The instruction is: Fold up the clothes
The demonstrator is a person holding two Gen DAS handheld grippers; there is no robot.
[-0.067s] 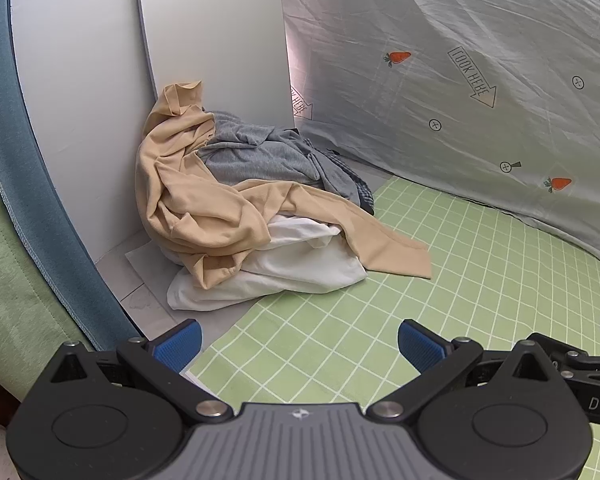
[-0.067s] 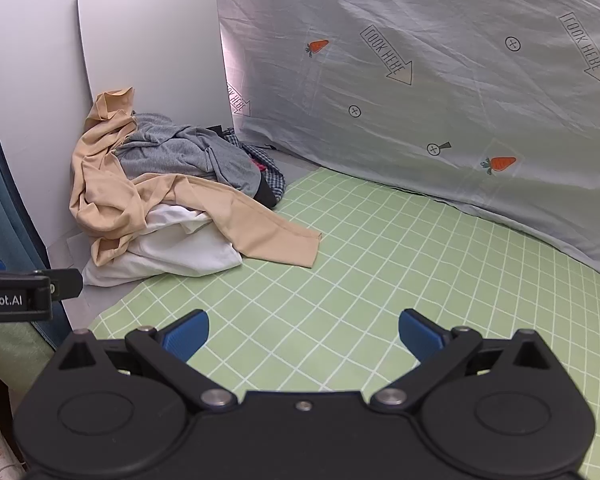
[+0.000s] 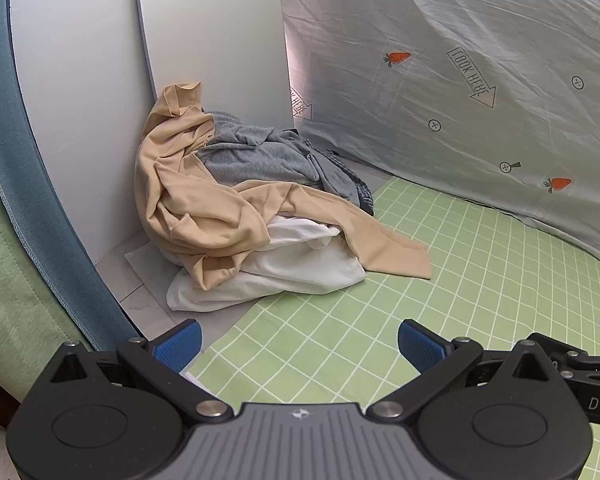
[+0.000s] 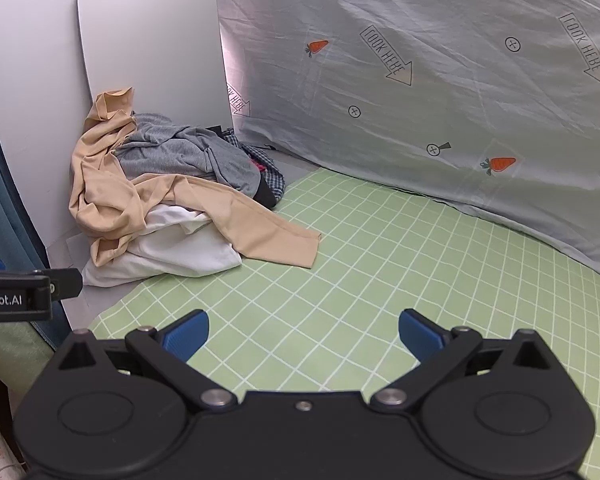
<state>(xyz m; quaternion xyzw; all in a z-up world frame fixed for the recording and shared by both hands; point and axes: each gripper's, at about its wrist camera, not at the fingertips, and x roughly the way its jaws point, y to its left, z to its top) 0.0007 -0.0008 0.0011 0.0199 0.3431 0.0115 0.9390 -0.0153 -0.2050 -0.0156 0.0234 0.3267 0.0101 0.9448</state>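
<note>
Clothes pile (image 3: 256, 208), unfolded, at the far left corner of the green checked mat (image 3: 480, 280), partly over the mat's edge and resting against the white wall panel (image 3: 68, 120) and a rounded white board (image 3: 212, 40) leaning upright behind it. Contents: tan garment (image 3: 196, 200) draped over the top and front, one sleeve trailing out flat onto the mat; grey garment (image 3: 260, 156) beneath and behind it; white garment (image 3: 296, 268) at the bottom front; a checked dark piece (image 4: 274, 178) at the pile's right side, mostly hidden. Grey printed sheet (image 3: 480, 100), with carrots and arrow motifs, along the far edge of the mat. Left gripper (image 3: 298, 342): blue-padded fingers spread wide, nothing between them, held above the mat's near left edge, well apart from the pile. Right gripper (image 4: 304, 332): fingers likewise spread, empty, over the near part of the mat, to the right of the left one.
</note>
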